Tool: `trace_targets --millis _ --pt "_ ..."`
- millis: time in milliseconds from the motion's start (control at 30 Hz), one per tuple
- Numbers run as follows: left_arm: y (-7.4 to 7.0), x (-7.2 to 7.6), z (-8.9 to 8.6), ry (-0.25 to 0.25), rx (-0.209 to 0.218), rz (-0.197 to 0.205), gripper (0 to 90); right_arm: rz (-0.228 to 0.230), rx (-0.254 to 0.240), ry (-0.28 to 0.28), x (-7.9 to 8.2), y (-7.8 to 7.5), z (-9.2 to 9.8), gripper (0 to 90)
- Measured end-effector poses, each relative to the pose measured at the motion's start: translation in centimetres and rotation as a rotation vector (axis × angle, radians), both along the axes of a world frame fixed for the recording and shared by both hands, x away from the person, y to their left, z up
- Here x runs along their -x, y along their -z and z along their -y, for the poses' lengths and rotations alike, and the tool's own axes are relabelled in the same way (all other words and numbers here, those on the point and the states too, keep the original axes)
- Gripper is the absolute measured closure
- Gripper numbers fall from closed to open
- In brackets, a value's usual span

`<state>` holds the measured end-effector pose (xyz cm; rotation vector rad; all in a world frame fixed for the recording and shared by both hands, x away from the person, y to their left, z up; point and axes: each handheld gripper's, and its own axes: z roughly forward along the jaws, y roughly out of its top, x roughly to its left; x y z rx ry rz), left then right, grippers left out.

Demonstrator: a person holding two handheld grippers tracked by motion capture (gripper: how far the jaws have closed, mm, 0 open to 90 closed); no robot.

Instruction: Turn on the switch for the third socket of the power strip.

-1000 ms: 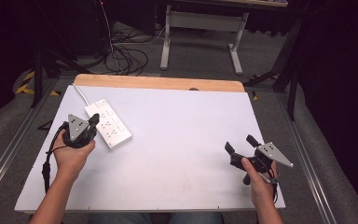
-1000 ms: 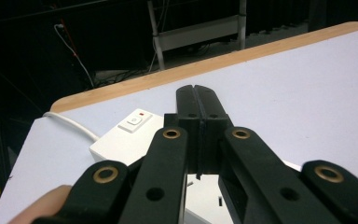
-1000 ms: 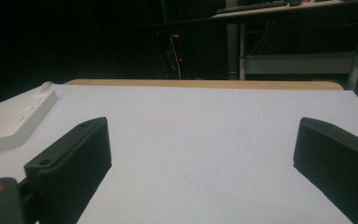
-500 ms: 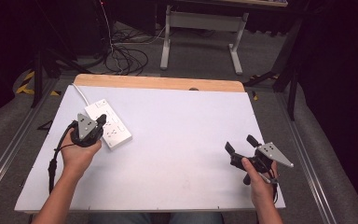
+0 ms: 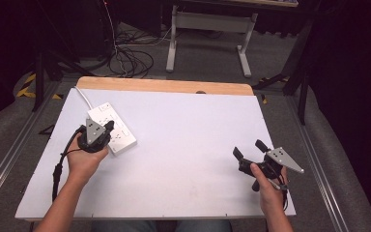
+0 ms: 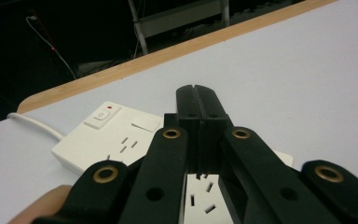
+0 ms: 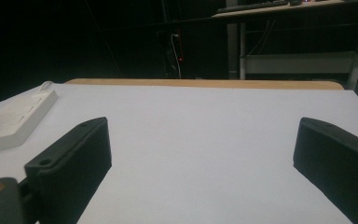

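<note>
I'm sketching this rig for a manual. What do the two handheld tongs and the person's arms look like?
Both tongs, left and right, are black with two flat jaws and brass-ringed pivots. Each carries a grey three-cornered plate and trails a black cable. The forearms are bare, no sleeves showing.

The power strip [image 5: 112, 127] is set on the table [image 5: 188, 145] at about ten o'clock. The left gripper [image 5: 107, 129] is held over it. The right gripper [image 5: 249, 149] is held at four o'clock.

power strip [image 5: 112, 127]: 1, at 9 o'clock on the table | grippers: 2 | hands: 2 | table [image 5: 188, 145]: 1
</note>
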<state>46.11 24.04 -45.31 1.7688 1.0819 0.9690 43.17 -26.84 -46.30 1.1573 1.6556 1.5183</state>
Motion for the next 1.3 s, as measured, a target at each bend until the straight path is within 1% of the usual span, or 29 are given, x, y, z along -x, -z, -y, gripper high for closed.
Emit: trace_targets --millis 167,200,267,400,433,600,633,733,767,800,900,967,1033,1067,1167,1300 --pt "0.2 -0.4 0.2 0.009 -0.013 -0.014 89.9 -0.004 0.003 -0.003 -0.1 0.1 -0.1 4.5" --pt "0.3 -0.4 0.3 0.012 -0.009 -0.019 89.9 -0.002 0.005 -0.006 -0.1 0.0 -0.1 4.5" --pt "0.4 -0.6 0.5 0.016 -0.018 -0.022 89.9 -0.004 0.004 -0.004 -0.1 0.0 -0.1 4.5" --pt "0.6 -0.8 0.8 0.029 -0.02 -0.038 89.9 -0.004 0.004 -0.002 -0.1 0.1 -0.1 4.5" --pt "0.6 -0.8 0.8 0.026 -0.026 -0.041 89.9 -0.005 0.005 -0.003 -0.1 0.1 0.0 4.5" --pt "0.9 -1.2 1.1 0.037 -0.027 -0.061 89.9 -0.002 0.004 -0.002 -0.1 0.1 0.0 4.5" --pt "0.9 -1.3 1.2 0.039 -0.035 -0.063 89.9 -0.002 0.004 -0.002 -0.1 0.1 0.0 4.5" --pt "1.0 -1.4 1.5 0.045 -0.037 -0.08 89.9 -0.003 0.004 -0.003 -0.1 0.1 0.0 4.5" --pt "1.0 -1.5 1.5 0.046 -0.047 -0.08 89.9 -0.002 0.004 -0.003 -0.1 0.1 0.0 4.5" --pt "1.1 -1.6 1.6 0.048 -0.041 -0.087 89.9 -0.002 0.004 -0.002 -0.1 0.1 0.0 4.5" --pt "1.2 -1.8 1.8 0.048 -0.051 -0.094 89.9 -0.003 0.002 -0.003 -0.1 0.1 0.0 4.5" --pt "1.4 -1.8 1.9 0.054 -0.048 -0.103 89.9 -0.003 0.001 -0.003 -0.1 0.1 0.0 4.5" --pt "1.5 -1.9 1.8 0.055 -0.056 -0.107 89.9 -0.004 -0.001 -0.002 0.0 0.0 0.0 4.5" --pt "1.5 -1.9 1.9 0.054 -0.048 -0.11 89.9 -0.005 0.0 -0.002 0.0 0.1 0.0 4.5" --pt "1.7 -2.1 1.9 0.055 -0.05 -0.117 89.9 -0.003 0.002 -0.003 -0.1 0.1 0.0 4.5" --pt "1.7 -2.2 2.0 0.057 -0.054 -0.116 89.9 -0.003 0.004 -0.002 -0.1 0.1 0.0 4.5"
